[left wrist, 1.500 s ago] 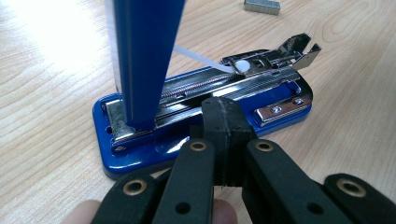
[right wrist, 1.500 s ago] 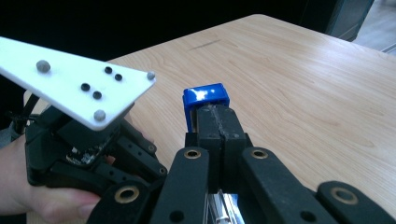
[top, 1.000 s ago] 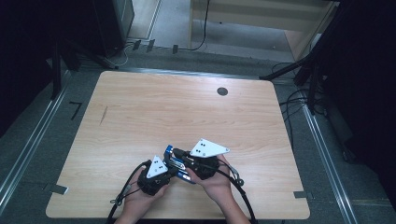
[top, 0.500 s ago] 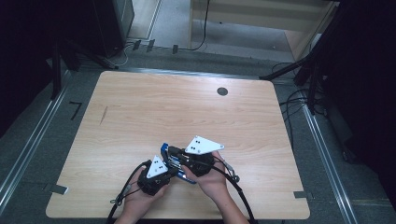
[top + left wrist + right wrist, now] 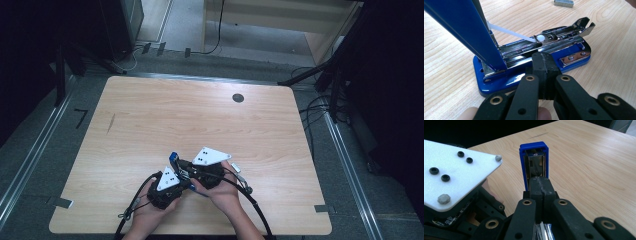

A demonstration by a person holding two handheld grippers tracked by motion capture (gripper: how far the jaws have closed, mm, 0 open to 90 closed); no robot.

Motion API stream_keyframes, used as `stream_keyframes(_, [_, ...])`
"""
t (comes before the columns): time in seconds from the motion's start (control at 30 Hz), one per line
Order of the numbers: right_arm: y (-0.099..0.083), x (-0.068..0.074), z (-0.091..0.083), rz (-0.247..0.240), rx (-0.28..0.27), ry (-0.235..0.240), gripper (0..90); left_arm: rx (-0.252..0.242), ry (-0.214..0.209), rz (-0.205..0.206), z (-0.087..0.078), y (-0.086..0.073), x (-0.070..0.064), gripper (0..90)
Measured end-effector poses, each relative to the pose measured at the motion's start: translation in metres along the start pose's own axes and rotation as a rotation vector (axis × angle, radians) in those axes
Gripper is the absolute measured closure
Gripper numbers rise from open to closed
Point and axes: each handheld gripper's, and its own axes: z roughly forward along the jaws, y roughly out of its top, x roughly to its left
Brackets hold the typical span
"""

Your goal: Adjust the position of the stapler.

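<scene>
Left gripper (image 5: 543, 75): jaws pressed flat together, nothing between them, tips sitting just in front of the near edge of the blue stapler (image 5: 529, 72). Cannot tell whether the tips touch it.

Right gripper (image 5: 540, 195): jaws likewise pressed together with no gap; tips at the foot of the stapler's raised blue lid (image 5: 534, 162), which stands upright in the centre of the right gripper view (hollow underside facing the camera). A bit of shiny metal shows low between the jaw arms, too small to tell if it is pinched.

Stapler: hinged wide open. In the left gripper view the blue base lies flat on the wooden table (image 5: 609, 50), the chrome staple channel is exposed along the middle, and the blue lid rises steeply to the upper left of the frame. A white plastic rod runs from under the lid down to the channel.

Strip of staples (image 5: 563, 2): top edge of the left gripper view, on the table, well apart from the stapler.

High view: both grippers and the stapler sit bunched at lower centre, near the table's front edge; round dark grommet (image 5: 238, 98) at upper centre
</scene>
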Motion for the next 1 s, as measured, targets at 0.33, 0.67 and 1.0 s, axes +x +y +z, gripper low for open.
stream_keyframes(0.33, [0.0,0.0,0.007,0.016,-0.005,0.012,90.0,0.0,0.002,0.002,0.0,0.0,0.0,90.0])
stream_keyframes(0.67, [0.002,-0.003,0.01,0.013,0.002,0.03,90.0,-0.001,0.003,0.005,0.0,0.0,-0.001,90.0])
stream_keyframes(1.0, [0.001,-0.003,0.019,0.023,-0.008,0.048,90.0,-0.002,0.005,0.009,0.0,0.0,-0.001,90.0])
